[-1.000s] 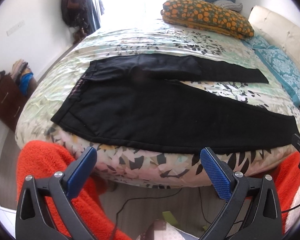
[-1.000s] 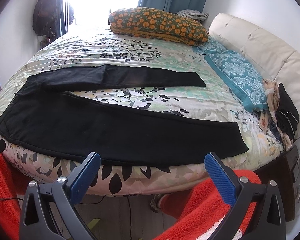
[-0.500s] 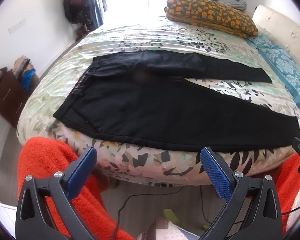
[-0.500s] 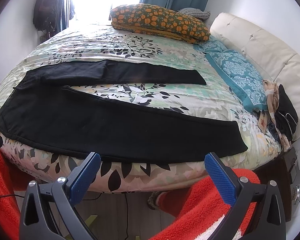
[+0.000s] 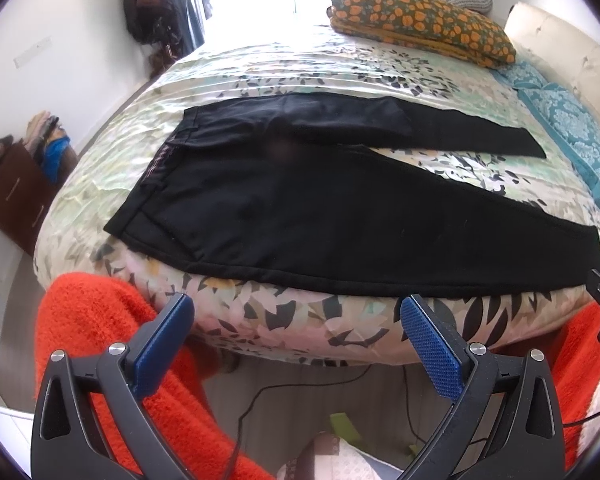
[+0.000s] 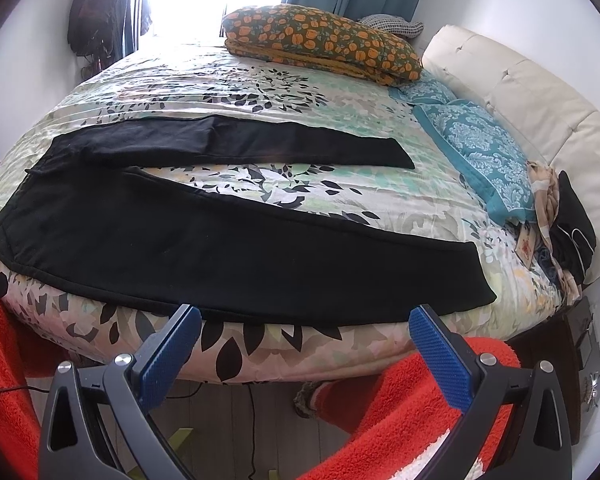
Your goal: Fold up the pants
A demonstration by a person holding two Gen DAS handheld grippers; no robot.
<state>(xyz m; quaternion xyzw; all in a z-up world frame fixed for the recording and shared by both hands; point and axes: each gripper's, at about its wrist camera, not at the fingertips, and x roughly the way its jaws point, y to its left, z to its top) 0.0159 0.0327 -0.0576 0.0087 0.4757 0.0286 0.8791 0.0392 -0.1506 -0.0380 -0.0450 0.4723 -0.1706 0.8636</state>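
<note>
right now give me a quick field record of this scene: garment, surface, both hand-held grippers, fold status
garment: black pants, spread flat, legs splayed apart
waist end: toward the left
surface: bed with leaf-print cover
left hand-held gripper: open, short of the bed's near edge, holding nothing
right hand-held gripper: open, by the near leg's lower edge, holding nothing
fold status: not yet begun
nearby: orange-patterned pillow

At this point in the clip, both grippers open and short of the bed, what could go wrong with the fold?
1. The near leg of the black pants runs along the bed's edge; a one-sided pull could drag it off.
2. The legs lie splayed, the far leg well apart, so folding one over may leave them misaligned.
3. The left gripper and right gripper might pinch the floral cover along with the thin cloth.
</note>
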